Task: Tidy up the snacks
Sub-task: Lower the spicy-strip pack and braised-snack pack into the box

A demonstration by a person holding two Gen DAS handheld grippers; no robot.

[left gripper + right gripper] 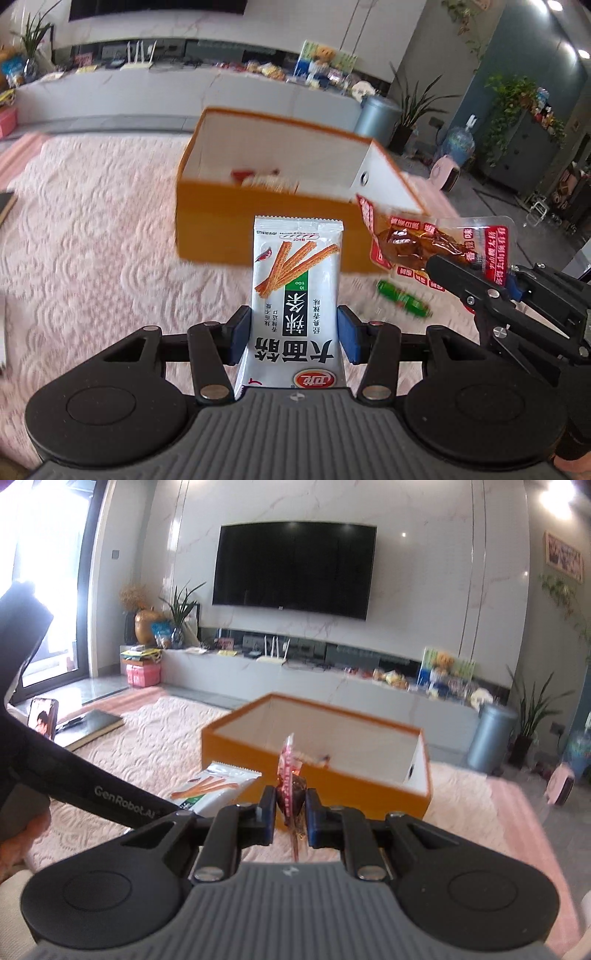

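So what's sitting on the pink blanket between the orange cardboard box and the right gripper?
A small green snack packet lies there, seen in the left wrist view, below the red-edged packet clamped by the right gripper.

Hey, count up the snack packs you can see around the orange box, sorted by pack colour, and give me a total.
White spicy-strip pack, in the left gripper: 1
Red and clear pack, in the right gripper: 1
Green pack, lying on the pink cloth: 1
Red and white pack, partly seen inside the orange box: at least 1
Total: 4

Right claw [291, 814] clamped on red snack packet [290, 775], orange box [332, 775] just beyond.
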